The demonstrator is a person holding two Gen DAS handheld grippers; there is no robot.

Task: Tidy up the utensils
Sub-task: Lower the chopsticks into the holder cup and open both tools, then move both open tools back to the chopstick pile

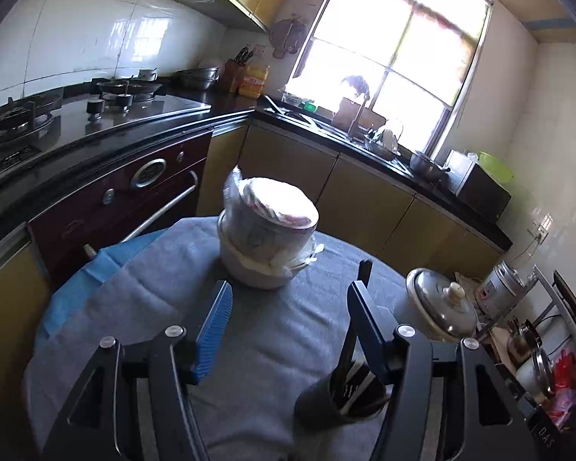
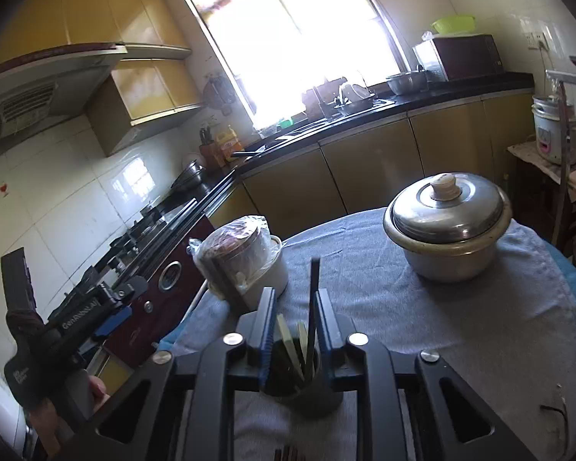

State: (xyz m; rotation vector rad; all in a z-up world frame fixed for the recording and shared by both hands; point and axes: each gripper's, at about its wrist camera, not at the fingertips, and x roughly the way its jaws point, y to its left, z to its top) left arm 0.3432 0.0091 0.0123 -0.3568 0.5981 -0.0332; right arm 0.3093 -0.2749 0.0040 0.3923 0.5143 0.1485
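A dark utensil cup [image 2: 307, 388] stands on the grey cloth of the round table [image 2: 422, 326], with several chopsticks and flat utensils in it. My right gripper [image 2: 295, 303] is right above the cup, its blue-padded fingers [image 2: 267, 315] narrowed on a black chopstick [image 2: 314, 288] that stands upright into the cup. My left gripper [image 1: 288, 299] is open and empty over the table, left of the same cup [image 1: 341, 399]. The left gripper also shows in the right wrist view [image 2: 107, 307], held off the table's left edge.
A plastic-wrapped jar on a white container [image 1: 267, 238] stands mid-table. A lidded steel pot [image 2: 447, 226] stands at the table's right. A stove counter [image 1: 57, 115] runs along the left, a sink counter [image 1: 364, 142] under the window. A rack with a rice cooker [image 1: 499, 288] is on the right.
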